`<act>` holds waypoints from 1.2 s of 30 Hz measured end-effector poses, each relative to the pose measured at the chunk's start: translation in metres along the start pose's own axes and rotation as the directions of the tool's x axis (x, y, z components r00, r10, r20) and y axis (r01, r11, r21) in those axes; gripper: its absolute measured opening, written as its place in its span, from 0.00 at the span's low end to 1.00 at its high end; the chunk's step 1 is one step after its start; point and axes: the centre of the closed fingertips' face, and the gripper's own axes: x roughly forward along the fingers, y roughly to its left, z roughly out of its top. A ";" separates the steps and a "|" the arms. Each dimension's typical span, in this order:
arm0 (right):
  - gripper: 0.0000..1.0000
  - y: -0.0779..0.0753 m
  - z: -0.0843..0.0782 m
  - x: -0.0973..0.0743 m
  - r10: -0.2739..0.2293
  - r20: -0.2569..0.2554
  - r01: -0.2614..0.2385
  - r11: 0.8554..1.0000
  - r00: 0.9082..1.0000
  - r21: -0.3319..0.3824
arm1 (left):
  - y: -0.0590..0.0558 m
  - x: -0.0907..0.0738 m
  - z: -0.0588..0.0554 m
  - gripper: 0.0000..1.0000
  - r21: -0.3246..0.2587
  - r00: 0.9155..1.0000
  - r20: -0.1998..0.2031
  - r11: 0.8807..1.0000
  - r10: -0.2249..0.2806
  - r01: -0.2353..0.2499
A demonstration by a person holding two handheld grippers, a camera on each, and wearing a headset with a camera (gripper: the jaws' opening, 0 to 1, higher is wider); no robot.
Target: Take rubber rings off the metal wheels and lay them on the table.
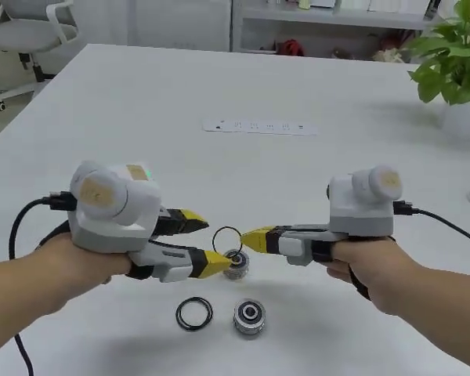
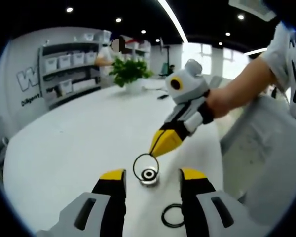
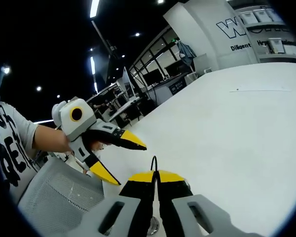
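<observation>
The white table (image 1: pixel 141 117) runs back to a power strip (image 1: pixel 258 126) at the upper centre of the head view, with a plant (image 1: pixel 454 55) in the upper right corner. Low in the middle, your right gripper (image 1: pixel 247 239) has its jaws pinched tight on a black rubber ring (image 1: pixel 215 237). The loop stands up just above a metal wheel (image 1: pixel 235 265), and you can't tell whether it has fully cleared it. Your left gripper (image 1: pixel 211 240) is spread wide around that wheel, not touching it. Steady the wheel with those jaws first, then draw the loop up and away evenly so it can't snap back. Lay it by the second ring (image 1: pixel 194 313) near the bottom edge, beside the second wheel (image 1: pixel 250 317).
</observation>
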 end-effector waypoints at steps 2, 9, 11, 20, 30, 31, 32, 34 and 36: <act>0.00 0.003 0.001 0.000 0.006 0.003 -0.006 1.000 1.000 0.000 | -0.001 -0.006 0.001 0.47 0.004 1.000 0.007 1.000 0.001 -0.001; 0.00 0.012 0.006 -0.001 0.025 0.009 -0.025 1.000 1.000 -0.003 | -0.003 -0.027 0.002 0.53 0.023 1.000 0.016 1.000 0.010 -0.011; 0.00 0.014 0.008 -0.001 0.030 0.011 -0.030 1.000 0.999 -0.005 | -0.003 -0.033 0.002 0.55 0.023 1.000 0.020 1.000 0.013 -0.013; 0.00 0.022 0.012 0.002 0.057 0.015 -0.056 0.998 0.998 -0.013 | 0.000 -0.051 0.002 0.60 -0.005 0.998 0.043 0.999 0.043 -0.043; 0.00 0.031 0.009 0.006 0.091 0.001 -0.091 0.996 0.996 -0.014 | 0.001 -0.071 -0.010 0.63 -0.025 0.997 0.040 0.997 0.068 -0.067; 0.00 0.031 0.009 0.007 0.094 -0.001 -0.094 0.995 0.996 -0.014 | 0.001 -0.072 -0.010 0.63 -0.025 0.997 0.039 0.997 0.070 -0.069; 0.00 0.032 0.008 0.008 0.097 -0.003 -0.097 0.995 0.995 -0.014 | 0.002 -0.074 -0.011 0.64 -0.025 0.997 0.038 0.997 0.072 -0.071; 0.00 0.035 0.007 0.009 0.104 -0.008 -0.104 0.994 0.995 -0.009 | 0.002 -0.077 -0.014 0.64 -0.024 0.996 0.035 0.997 0.076 -0.075; 0.00 0.036 0.005 0.010 0.112 -0.012 -0.112 0.994 0.994 -0.006 | 0.002 -0.079 -0.017 0.64 -0.023 0.997 0.030 0.997 0.077 -0.077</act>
